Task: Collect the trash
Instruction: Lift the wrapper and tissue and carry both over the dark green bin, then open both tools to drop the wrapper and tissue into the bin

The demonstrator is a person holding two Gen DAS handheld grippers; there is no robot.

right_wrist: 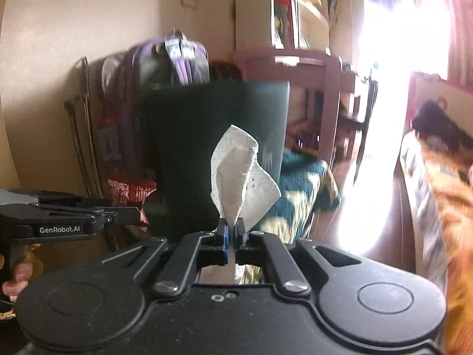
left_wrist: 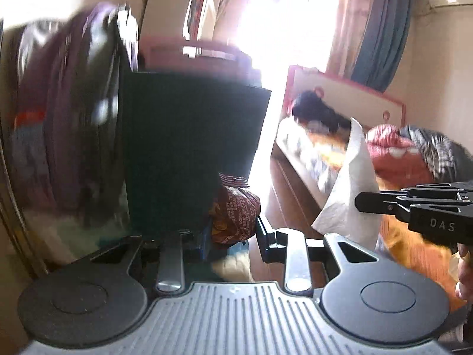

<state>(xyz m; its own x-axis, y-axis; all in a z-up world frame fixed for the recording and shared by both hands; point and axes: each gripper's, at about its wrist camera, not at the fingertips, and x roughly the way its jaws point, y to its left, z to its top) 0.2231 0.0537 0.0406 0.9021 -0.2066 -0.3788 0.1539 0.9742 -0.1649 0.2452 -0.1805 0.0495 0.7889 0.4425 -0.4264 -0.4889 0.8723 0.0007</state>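
Note:
My right gripper [right_wrist: 231, 225] is shut on a crumpled white paper tissue [right_wrist: 241, 174] that stands up from its fingertips, in front of a tall dark bin [right_wrist: 207, 136]. In the left wrist view the same tissue [left_wrist: 351, 189] hangs from the right gripper [left_wrist: 362, 202] at the right. My left gripper [left_wrist: 233, 230] holds a crumpled red printed wrapper [left_wrist: 236, 210] between its fingers, close to the dark bin [left_wrist: 192, 148]. In the right wrist view the left gripper [right_wrist: 136, 211] shows at the left with the red wrapper [right_wrist: 130, 189].
A purple backpack [right_wrist: 174, 56] leans on the wall behind the bin. A pink chair [right_wrist: 325, 88] stands behind it. A bed with orange and red bedding [left_wrist: 399, 159] lies at the right. A teal patterned cloth [right_wrist: 301, 177] lies on the floor.

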